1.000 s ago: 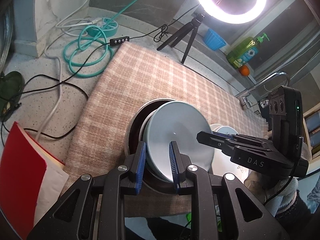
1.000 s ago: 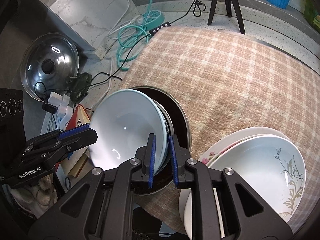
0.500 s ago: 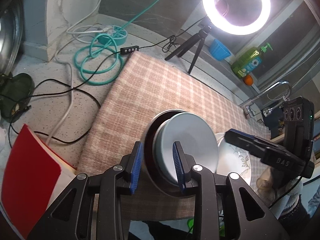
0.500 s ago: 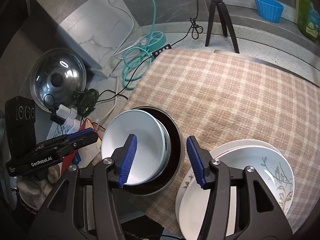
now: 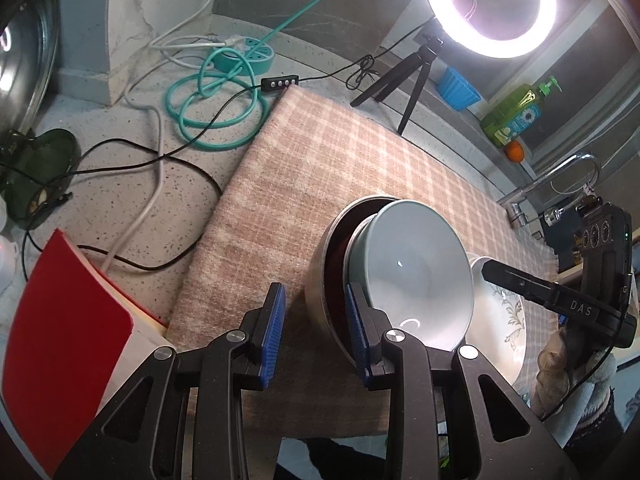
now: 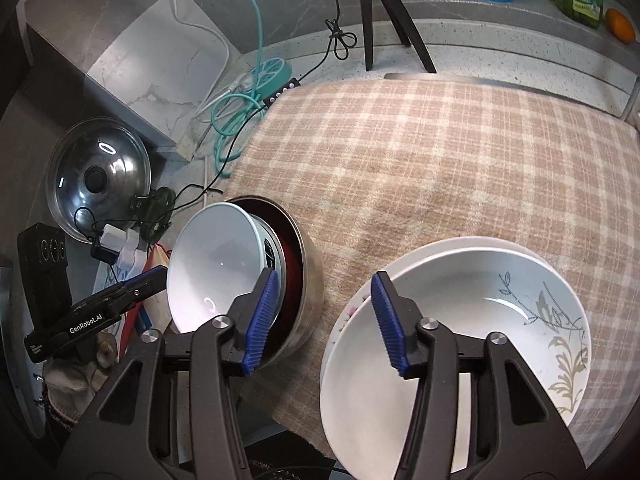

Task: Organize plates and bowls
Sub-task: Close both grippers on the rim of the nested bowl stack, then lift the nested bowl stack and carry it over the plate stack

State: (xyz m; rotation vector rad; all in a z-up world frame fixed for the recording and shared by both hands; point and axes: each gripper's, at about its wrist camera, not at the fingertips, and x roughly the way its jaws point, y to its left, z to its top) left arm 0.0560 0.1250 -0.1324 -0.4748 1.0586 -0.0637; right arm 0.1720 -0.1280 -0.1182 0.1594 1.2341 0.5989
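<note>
A pale blue-white bowl (image 5: 412, 280) (image 6: 216, 268) leans tilted inside a steel bowl (image 5: 318, 292) (image 6: 310, 292) with a dark red inside. It sits at the near edge of the checked cloth (image 5: 340, 168). My left gripper (image 5: 316, 332) is open by the steel bowl's left rim and presses on nothing. My right gripper (image 6: 325, 280) is apart from both bowls. Its jaws are closing, with only cloth and the steel bowl's side between them. To its right a white floral bowl (image 6: 480, 320) (image 5: 500, 312) sits on a flowered plate (image 6: 352, 314).
A ring light on a tripod (image 5: 490, 4) stands behind the cloth. A teal cable coil (image 5: 216, 112), a red book (image 5: 60, 340) and a pot lid (image 6: 100, 184) lie to the left. A blue cup (image 5: 460, 88), a soap bottle (image 5: 516, 112) and a faucet (image 5: 560, 176) line the back right.
The right gripper let go of the pale bowl's rim, opened and moved right toward the plates. The left gripper widened a little and slid left off the bowl's rim. The bowl stays leaning in the steel bowl.
</note>
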